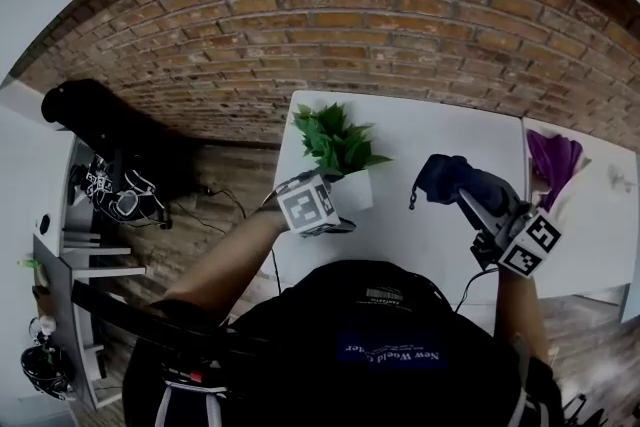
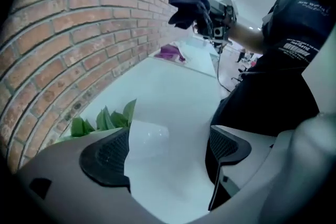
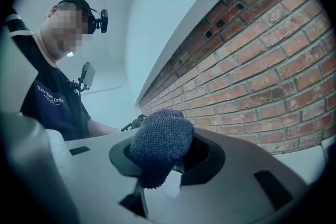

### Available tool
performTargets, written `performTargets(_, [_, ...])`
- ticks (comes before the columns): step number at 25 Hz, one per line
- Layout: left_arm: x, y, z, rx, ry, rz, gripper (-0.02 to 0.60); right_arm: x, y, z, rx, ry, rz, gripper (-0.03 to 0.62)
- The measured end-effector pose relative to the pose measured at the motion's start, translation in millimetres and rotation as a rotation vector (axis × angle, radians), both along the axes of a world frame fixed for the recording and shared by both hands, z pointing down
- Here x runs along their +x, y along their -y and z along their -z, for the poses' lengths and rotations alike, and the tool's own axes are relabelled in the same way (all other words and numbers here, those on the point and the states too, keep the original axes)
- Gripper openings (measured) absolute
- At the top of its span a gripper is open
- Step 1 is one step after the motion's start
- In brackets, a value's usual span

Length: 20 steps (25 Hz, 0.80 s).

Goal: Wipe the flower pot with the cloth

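1. Flower pot [image 1: 358, 191]: it is white, holds a green plant [image 1: 335, 140], and stands upright on the white table [image 1: 440, 130], near the table's left edge in the head view.
2. The left gripper [image 1: 335, 215] points down at the pot. In the left gripper view its jaws stand wide apart, with the pot [image 2: 149, 139] between them. The pot is close to the left pad [image 2: 105, 157] and clearly apart from the right one. Whether the left pad touches it, I cannot tell.
3. The right gripper [image 1: 462, 193] is in the air, to the right of the pot and apart from it. Its jaws are closed on a dark blue cloth [image 3: 157, 149], which bulges out over them.
4. Behind the table there is a red brick wall [image 1: 350, 5]. Something purple [image 1: 552, 160] lies on the neighbouring table [image 1: 600, 205].
5. On the person's dark shirt [image 1: 390, 385], white print reads "New World"; the rest is not readable.
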<state>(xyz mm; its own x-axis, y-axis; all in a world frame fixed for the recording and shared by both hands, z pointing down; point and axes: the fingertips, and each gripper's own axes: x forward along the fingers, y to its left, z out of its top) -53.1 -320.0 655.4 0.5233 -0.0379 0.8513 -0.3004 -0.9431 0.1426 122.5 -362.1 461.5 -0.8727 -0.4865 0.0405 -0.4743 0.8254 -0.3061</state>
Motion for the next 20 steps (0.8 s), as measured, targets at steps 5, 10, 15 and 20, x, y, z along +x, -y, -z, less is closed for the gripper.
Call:
performTargets(5, [14.5,13.6,-40.4,-0.029,0.165,-0.054,0.523,12.2,1.9,-7.0,-0.019,0.012,-0.011,0.118])
performTargets(10, [21.4,37.5,-63.9,-0.017,0.267,-0.007,0.538,30.3,7.5,-9.3,-0.003,0.018,0.001,0.118])
performTargets(15, [32.9,42.1,-90.0,-0.049,0.312,0.004,0.545,57.8,14.3,-17.3,-0.006,0.022,-0.029,0.118])
performTargets(20, [25.2,42.5,-117.2,-0.104,0.397,0.011,0.545,77.2,15.0,-25.7,-0.024,0.027,-0.058,0.118])
